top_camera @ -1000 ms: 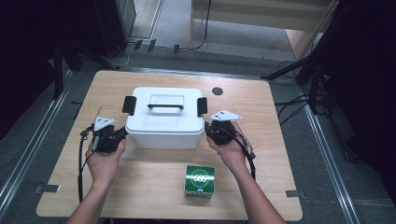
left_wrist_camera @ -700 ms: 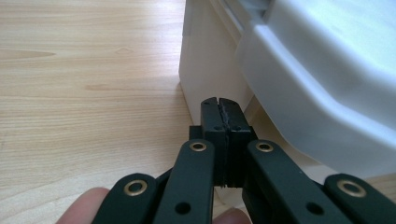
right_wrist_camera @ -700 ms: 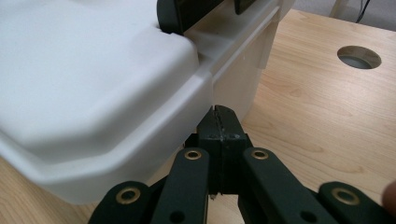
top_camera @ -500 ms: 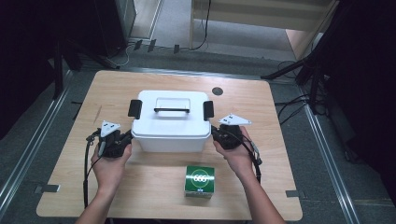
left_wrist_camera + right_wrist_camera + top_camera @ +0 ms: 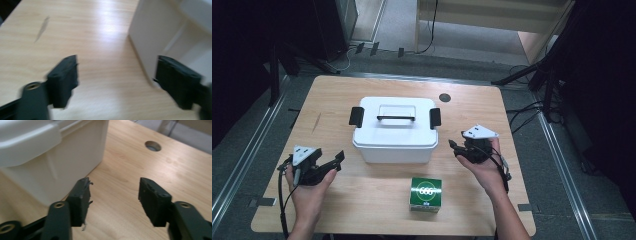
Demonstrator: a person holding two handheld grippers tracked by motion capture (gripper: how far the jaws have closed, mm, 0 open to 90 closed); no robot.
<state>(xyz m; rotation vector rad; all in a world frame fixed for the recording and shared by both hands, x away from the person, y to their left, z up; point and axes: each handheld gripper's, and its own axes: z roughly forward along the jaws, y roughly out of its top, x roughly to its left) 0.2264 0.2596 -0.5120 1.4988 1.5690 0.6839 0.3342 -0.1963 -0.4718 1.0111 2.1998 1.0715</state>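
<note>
The white lidded box (image 5: 394,129) is sitting near the middle of the counter (image 5: 337,95), its lid on, a dark handle lying flat on top and a black latch (image 5: 356,116) folded up at each end. Everything else is arranging itself around that box. The left gripper (image 5: 324,165) is hovering off the box's left front corner, and its jaws have just been opening; in the left gripper view they are standing wide apart with only bare counter between them and the box's wall rising beside one of them. The right gripper (image 5: 458,148) is hanging just off the box's right end, its jaws likewise having just been opening and now gaping partway, holding nothing, the box's corner showing beside them in the right gripper view. With a gripper on either side of the box and nothing pinched, the person is probably letting go of the box and clearing room, or lining up for the latches. A small green carton (image 5: 426,193) is waiting in front of the box, close to the counter's near edge, possibly meant to go inside.
</note>
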